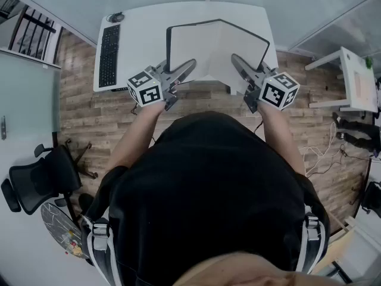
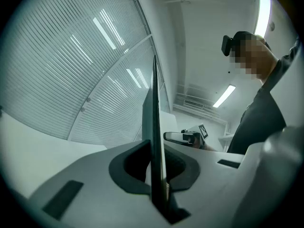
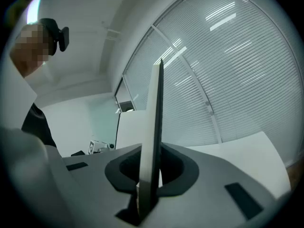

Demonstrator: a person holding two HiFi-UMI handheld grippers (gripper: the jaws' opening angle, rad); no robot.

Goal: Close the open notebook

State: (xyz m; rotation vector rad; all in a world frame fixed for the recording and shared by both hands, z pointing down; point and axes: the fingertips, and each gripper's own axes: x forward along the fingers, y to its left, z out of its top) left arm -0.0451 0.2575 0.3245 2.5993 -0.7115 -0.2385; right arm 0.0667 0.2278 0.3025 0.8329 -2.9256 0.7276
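An open notebook (image 1: pixel 214 46) with white pages and a thin black cover lies on the white table (image 1: pixel 137 34). My left gripper (image 1: pixel 188 65) is shut on the near edge of the left half. My right gripper (image 1: pixel 236 59) is shut on the near edge of the right half. In the left gripper view the dark cover (image 2: pixel 155 122) stands edge-on, pinched between the jaws of the left gripper (image 2: pixel 159 184), and the right gripper (image 2: pixel 183 137) shows beyond it. The right gripper view shows the other cover (image 3: pixel 154 127) edge-on in the right gripper (image 3: pixel 148 194).
A black keyboard (image 1: pixel 109 55) lies on the table's left side, with a small round object (image 1: pixel 115 18) behind it. A black office chair (image 1: pixel 41 180) stands on the wooden floor at the left. A white side table (image 1: pixel 357 79) is at the right.
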